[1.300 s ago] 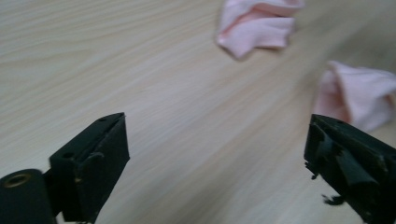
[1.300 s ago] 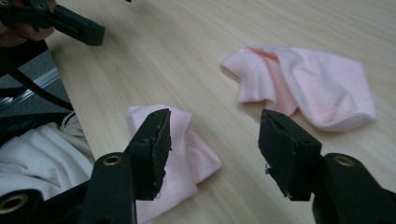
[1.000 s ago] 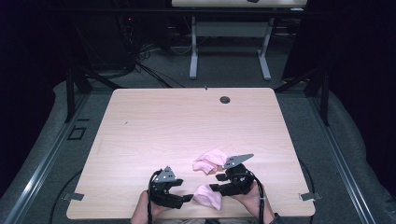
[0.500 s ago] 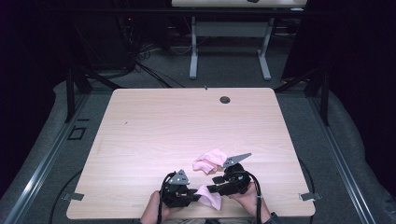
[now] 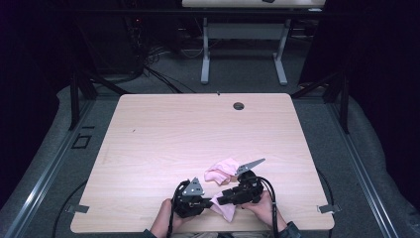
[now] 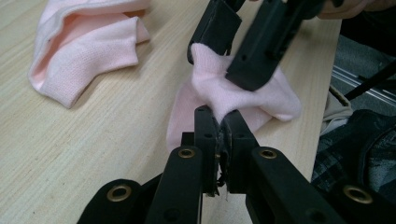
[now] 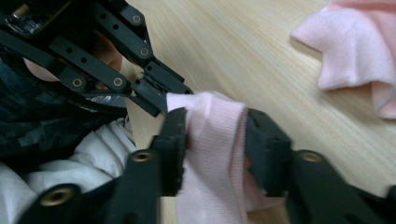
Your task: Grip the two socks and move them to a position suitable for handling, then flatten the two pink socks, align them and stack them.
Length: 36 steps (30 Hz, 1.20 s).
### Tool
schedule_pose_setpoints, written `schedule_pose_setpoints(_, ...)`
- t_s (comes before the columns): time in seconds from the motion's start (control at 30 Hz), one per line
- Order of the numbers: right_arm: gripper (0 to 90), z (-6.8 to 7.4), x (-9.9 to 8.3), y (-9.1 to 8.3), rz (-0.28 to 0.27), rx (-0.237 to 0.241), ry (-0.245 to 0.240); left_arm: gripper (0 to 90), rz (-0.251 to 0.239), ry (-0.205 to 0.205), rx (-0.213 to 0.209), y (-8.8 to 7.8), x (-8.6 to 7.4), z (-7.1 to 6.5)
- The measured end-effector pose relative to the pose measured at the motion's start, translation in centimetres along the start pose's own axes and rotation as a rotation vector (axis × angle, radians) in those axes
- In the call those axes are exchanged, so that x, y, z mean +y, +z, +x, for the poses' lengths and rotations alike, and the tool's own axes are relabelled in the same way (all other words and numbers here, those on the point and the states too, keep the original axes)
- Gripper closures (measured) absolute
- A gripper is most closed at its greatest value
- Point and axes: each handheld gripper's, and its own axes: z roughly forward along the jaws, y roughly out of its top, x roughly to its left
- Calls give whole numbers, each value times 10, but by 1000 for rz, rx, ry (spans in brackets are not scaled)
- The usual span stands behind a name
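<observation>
I had the left gripper (image 6: 218, 122) clamped on one edge of the near pink sock (image 6: 243, 95) while the right gripper (image 7: 215, 133), jaws just closing, pinched its bunched middle, stretching it between them; the other sock (image 5: 221, 171) lay just beyond.

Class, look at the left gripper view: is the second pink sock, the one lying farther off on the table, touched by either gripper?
No: the second pink sock lies alone on the table, apart from both grippers.

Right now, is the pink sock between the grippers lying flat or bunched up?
Bunched up: the near pink sock is gathered, pinched by the left hand-held gripper, with the right hand-held gripper closing around it.
</observation>
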Motion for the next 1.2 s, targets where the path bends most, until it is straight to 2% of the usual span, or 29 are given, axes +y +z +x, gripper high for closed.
schedule_pose_setpoints(0.1, 806, 2, -1, -2, -17, -17, -10, 856, -10, -10, 1, 0, 0, 2)
schedule_pose_setpoints(0.13, 837, 5, 0, -4, -27, -38, -26, 848, -11, -12, 0, -1, 0, 2)
schedule_pose_setpoints(0.23, 849, 9, 0, -6, -25, -61, -36, 837, -17, -18, -11, -1, -1, 2)
schedule_pose_setpoints(0.3, 855, 15, 1, -9, -46, -88, -49, 812, -24, -22, -16, -2, -1, 2)
schedule_pose_setpoints(0.47, 857, 22, 3, -16, -67, -104, -68, 776, -44, -32, -38, -4, -2, 3)
schedule_pose_setpoints(0.6, 860, 30, 6, -19, -88, -127, -92, 716, -57, -27, -52, -4, -3, 2)
schedule_pose_setpoints(0.67, 862, 34, 8, -20, -99, -138, -106, 653, -64, -23, -69, -3, -3, 2)
schedule_pose_setpoints(0.73, 863, 39, 10, -23, -112, -146, -124, 636, -64, -18, -75, -1, -4, 2)
schedule_pose_setpoints(0.83, 864, 48, 13, -31, -140, -158, -149, 666, -68, -23, -77, 3, -7, 3)
schedule_pose_setpoints(1.0, 864, 57, 19, -40, -167, -161, -179, 686, -119, -30, -115, 6, -8, 7)
schedule_pose_setpoints(1.1, 865, 61, 22, -47, -196, -149, -190, 726, -151, -39, -103, 7, -7, 9)
schedule_pose_setpoints(1.17, 865, 63, 24, -51, -213, -163, -197, 810, -160, -50, -102, 6, -6, 11)
schedule_pose_setpoints(1.2, 865, 64, 25, -54, -220, -165, -200, 810, -168, -54, -91, 2, -6, 11)
